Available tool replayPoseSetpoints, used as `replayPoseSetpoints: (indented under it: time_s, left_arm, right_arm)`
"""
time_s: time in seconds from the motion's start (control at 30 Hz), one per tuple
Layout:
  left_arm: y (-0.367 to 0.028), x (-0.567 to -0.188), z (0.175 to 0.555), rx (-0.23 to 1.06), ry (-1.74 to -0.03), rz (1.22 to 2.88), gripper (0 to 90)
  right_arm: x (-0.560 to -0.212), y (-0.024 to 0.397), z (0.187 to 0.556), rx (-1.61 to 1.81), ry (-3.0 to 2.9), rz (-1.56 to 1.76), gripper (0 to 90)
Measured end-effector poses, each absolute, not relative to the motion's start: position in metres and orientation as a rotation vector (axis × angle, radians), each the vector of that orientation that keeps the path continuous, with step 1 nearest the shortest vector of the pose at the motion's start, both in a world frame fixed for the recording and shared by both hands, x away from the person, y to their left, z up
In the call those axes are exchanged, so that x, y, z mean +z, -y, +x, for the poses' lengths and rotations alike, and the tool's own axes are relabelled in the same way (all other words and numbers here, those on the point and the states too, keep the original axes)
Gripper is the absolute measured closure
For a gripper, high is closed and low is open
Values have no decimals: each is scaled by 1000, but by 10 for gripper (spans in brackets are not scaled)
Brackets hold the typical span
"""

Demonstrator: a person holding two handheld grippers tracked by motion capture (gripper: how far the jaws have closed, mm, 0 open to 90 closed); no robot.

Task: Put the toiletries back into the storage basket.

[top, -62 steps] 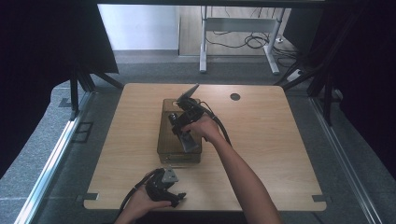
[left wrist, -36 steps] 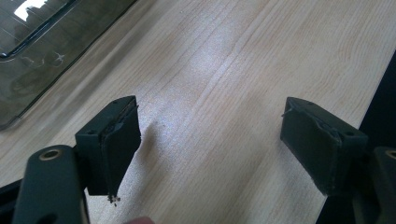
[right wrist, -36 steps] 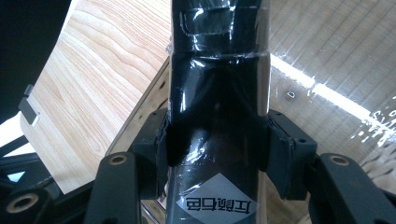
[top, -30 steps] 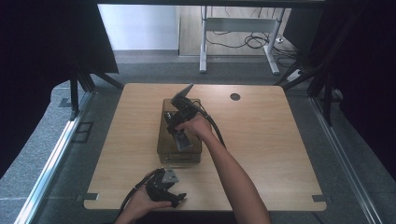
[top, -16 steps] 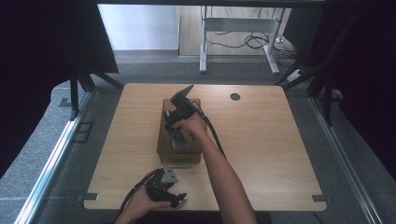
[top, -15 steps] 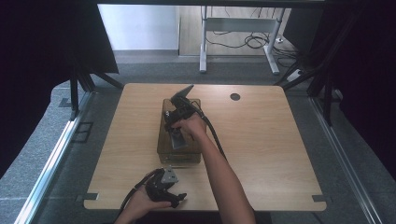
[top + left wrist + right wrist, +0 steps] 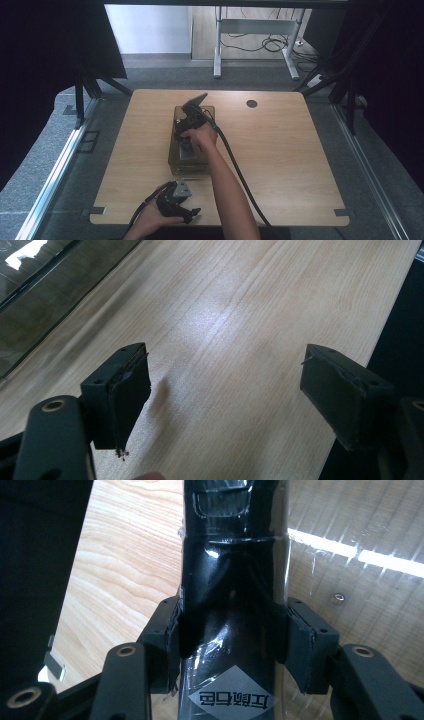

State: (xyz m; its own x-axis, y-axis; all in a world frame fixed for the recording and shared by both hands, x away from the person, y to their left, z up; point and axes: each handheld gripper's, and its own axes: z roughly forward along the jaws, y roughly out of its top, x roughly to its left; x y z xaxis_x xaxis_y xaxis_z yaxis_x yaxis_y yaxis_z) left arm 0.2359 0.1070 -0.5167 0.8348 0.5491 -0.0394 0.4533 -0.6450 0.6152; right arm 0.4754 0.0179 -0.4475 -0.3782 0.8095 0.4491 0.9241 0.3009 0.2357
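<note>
Item: black glossy object [image 7: 232,580], long and narrow, wrapped or bagged in clear film, with a grey diamond label printed near its lower end. Location: inside or just over the clear box [image 7: 176,150] at the middle of the table [image 7: 300,165]; whether it rests on the box floor or hangs free of it cannot be told.

Holder: your right gripper [image 7: 232,635]. Its jaws are pinched on the object's two sides, pads flat against the film. In the high view the right gripper [image 7: 192,117] stands over the far half of the box, its cable trailing back along your forearm.

Container: the clear box, amber-tinted, long axis running away from you, walls upright. A small screw or rivet [image 7: 339,598] shows on its transparent panel just beside the object.

Idle tool: your left gripper [image 7: 225,390], jaws spread wide with bare table between them, held low at the near edge of the table in your left hand [image 7: 150,220], well apart from the box.

Step in hand, as judged: handling the object at the box, either seating it or drawing it out; the direction cannot be read.

Next move calls for: keep the pinch square so the slick film does not slide, move along the box's long walls without scraping them, and bring your left gripper up to steady the box if it shifts.
</note>
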Motion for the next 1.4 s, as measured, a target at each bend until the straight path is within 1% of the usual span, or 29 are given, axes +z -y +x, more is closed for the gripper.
replayPoseSetpoints:
  time_s: [0.53,1.13,1.4]
  left_arm:
    - [-105,-518,235,208,-721,2392,203]
    - [-106,-520,236,202,-723,2405,203]
    - [-106,-521,237,204,-727,2401,203]
  right_arm:
    - [-464,-21,473,-674,2214,-1687,465]
    - [-493,-20,479,-672,2148,-1748,462]
    - [-501,-21,480,-651,2130,-1773,456]
